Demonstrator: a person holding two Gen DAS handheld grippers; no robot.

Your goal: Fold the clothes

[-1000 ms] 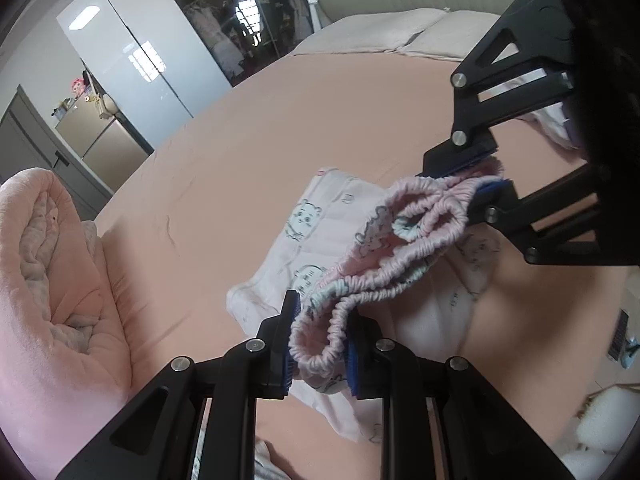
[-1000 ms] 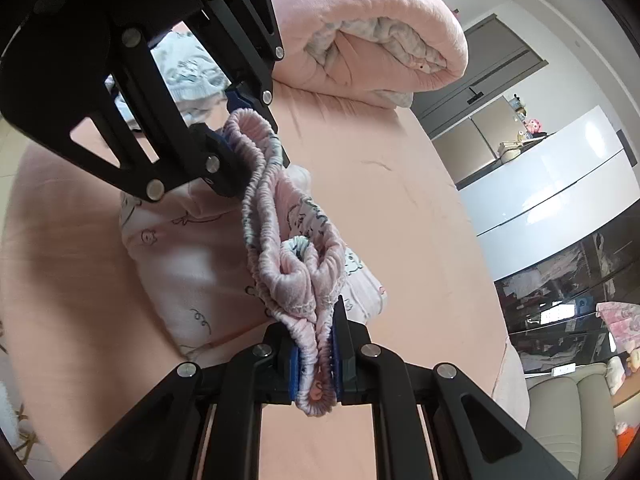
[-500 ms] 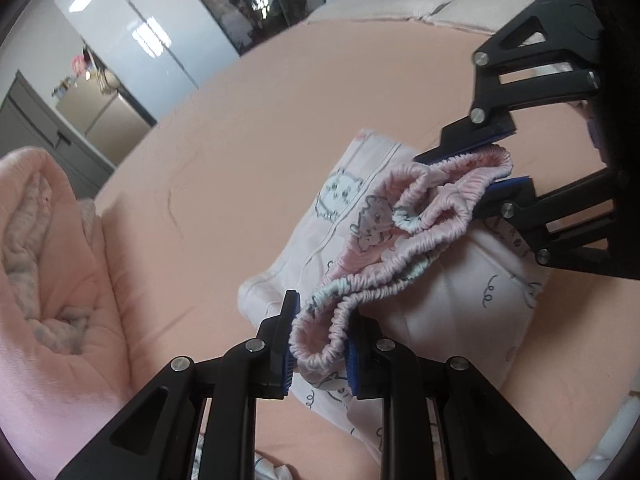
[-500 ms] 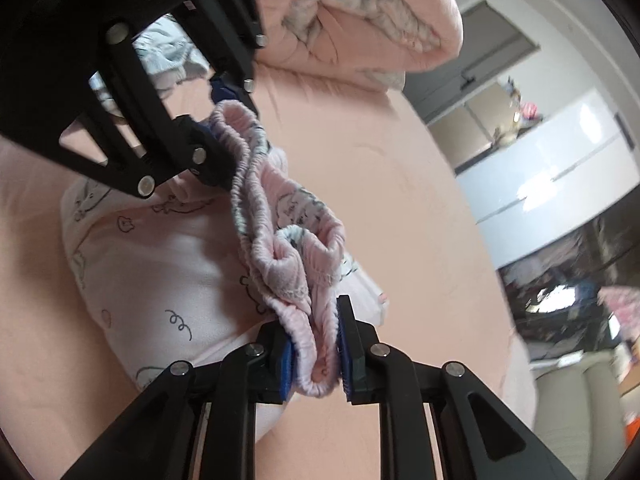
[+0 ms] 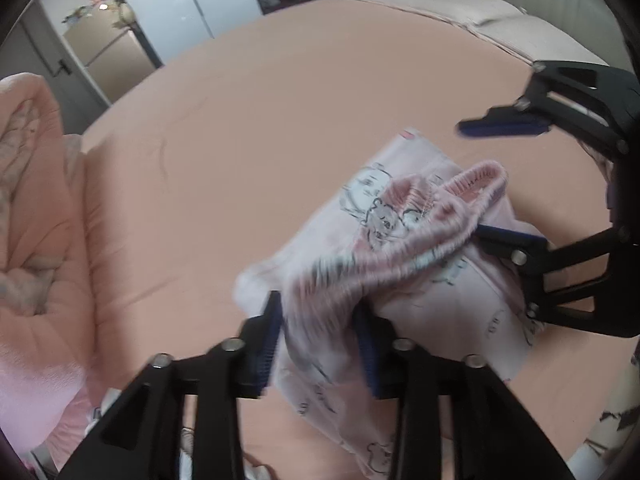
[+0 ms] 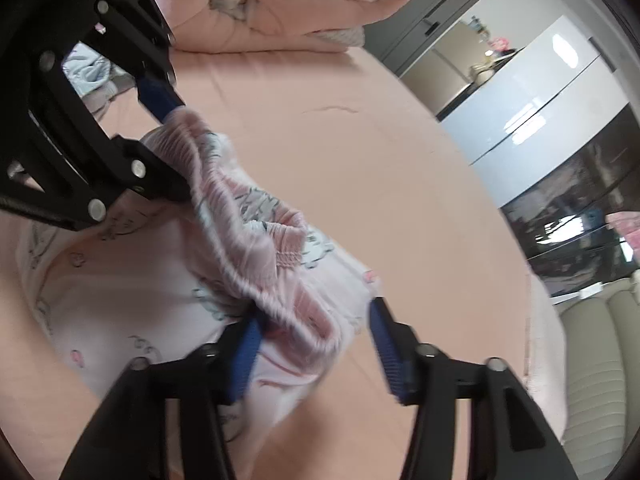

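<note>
1. My left gripper (image 5: pixel 318 340) is opening; its blue pads stand on either side of one end of the ruched pink waistband (image 5: pixel 420 240), no longer pinching it.
2. My right gripper (image 6: pixel 316 344) is opening too, with the waistband's other end lying loose between its jaws, nearer one pad (the far pad stands well clear).
3. I judge both ends were carried over together so that the waistband would land square on the garment's lower half.
4. The folded pink printed garment (image 6: pixel 132 292) lies under the waistband, on the peach bed sheet (image 5: pixel 280 100).
5. Beyond the garment, a rolled pink quilt (image 6: pixel 304 4) rests at the sheet's edge, well apart from the fold.
</note>
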